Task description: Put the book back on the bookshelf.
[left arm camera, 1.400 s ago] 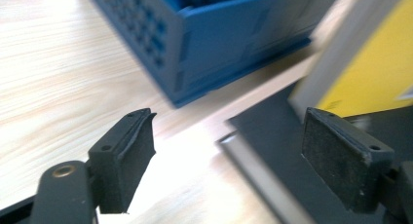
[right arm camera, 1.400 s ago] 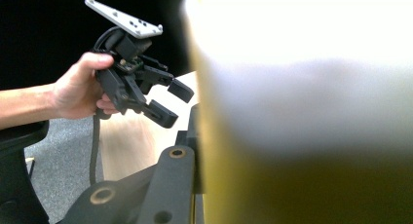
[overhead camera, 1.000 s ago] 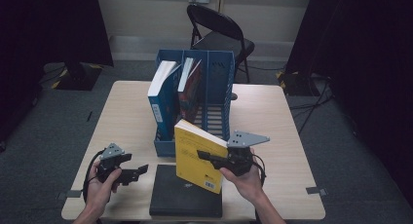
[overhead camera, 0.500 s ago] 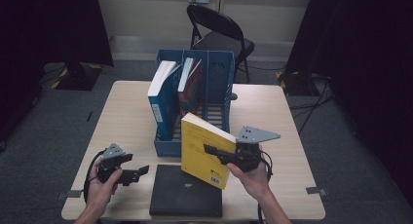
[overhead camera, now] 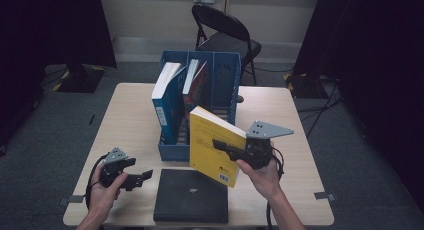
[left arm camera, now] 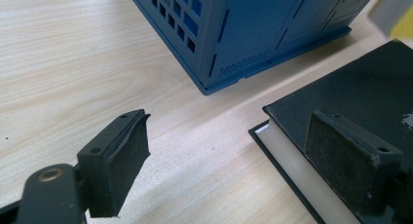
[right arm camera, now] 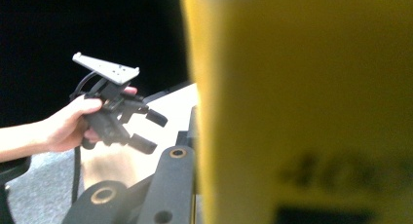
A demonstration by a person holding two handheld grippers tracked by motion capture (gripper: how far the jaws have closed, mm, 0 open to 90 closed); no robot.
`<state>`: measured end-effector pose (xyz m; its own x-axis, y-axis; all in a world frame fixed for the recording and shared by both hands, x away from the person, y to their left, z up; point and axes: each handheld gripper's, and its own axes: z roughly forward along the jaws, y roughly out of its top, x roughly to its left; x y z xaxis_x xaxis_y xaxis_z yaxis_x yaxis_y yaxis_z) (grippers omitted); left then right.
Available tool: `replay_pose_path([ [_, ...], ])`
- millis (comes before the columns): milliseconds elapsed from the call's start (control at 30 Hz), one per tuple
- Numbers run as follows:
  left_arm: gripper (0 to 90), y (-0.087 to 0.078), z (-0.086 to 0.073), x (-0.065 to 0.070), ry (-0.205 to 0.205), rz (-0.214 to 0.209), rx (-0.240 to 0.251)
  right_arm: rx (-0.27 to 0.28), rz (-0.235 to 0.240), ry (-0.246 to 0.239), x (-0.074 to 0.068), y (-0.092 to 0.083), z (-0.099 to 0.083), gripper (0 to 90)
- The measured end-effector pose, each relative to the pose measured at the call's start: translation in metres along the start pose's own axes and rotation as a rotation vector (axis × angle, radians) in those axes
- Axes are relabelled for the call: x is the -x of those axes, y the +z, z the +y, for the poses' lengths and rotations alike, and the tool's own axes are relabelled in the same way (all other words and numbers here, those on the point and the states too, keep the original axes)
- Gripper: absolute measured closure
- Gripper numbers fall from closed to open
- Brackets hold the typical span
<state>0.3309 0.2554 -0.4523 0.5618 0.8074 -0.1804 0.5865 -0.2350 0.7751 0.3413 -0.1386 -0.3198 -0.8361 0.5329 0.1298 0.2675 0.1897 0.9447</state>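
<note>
A yellow book (overhead camera: 212, 145) hangs tilted above the table in front of the blue file rack (overhead camera: 222, 85). My right gripper (overhead camera: 220, 144) is shut on its right side, one jaw across the cover and the other hidden behind it. In the right gripper view the yellow book (right arm camera: 311, 112) is close and blurred. A black book (overhead camera: 190, 196) lies flat near the front edge. My left gripper (overhead camera: 141, 178) stands open and empty at the front left, low over the table. In its own view, the left gripper (left arm camera: 243, 151) has one jaw over the corner of the black book (left arm camera: 360, 83).
The rack holds a blue book with white pages (overhead camera: 166, 97) and another leaning book (overhead camera: 196, 79); its right slot looks empty. A folding chair (overhead camera: 225, 32) stands behind the wooden table (overhead camera: 127, 115). Dark curtains hang on both sides.
My right gripper has lifted the yellow book higher and a little to the right, and the book tilts more. The left gripper has stayed in place.
</note>
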Motion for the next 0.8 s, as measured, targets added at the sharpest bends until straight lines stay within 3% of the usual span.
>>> replay_pose_path([
  [400,15.8,0.001,0.0,0.001,0.015,0.0,-0.006,0.026,-0.102,0.024,0.014,0.001,0.019,75.4],
  [533,15.8,0.001,0.0,0.002,0.02,0.004,-0.005,0.017,-0.151,0.031,0.019,0.011,0.025,75.4],
  [667,15.8,-0.001,0.0,0.001,0.001,0.019,0.002,0.024,-0.169,0.035,0.023,0.019,0.03,75.4],
  [800,15.8,0.0,0.0,0.003,0.016,0.018,0.002,0.036,-0.203,0.049,0.027,0.026,0.038,75.4],
])
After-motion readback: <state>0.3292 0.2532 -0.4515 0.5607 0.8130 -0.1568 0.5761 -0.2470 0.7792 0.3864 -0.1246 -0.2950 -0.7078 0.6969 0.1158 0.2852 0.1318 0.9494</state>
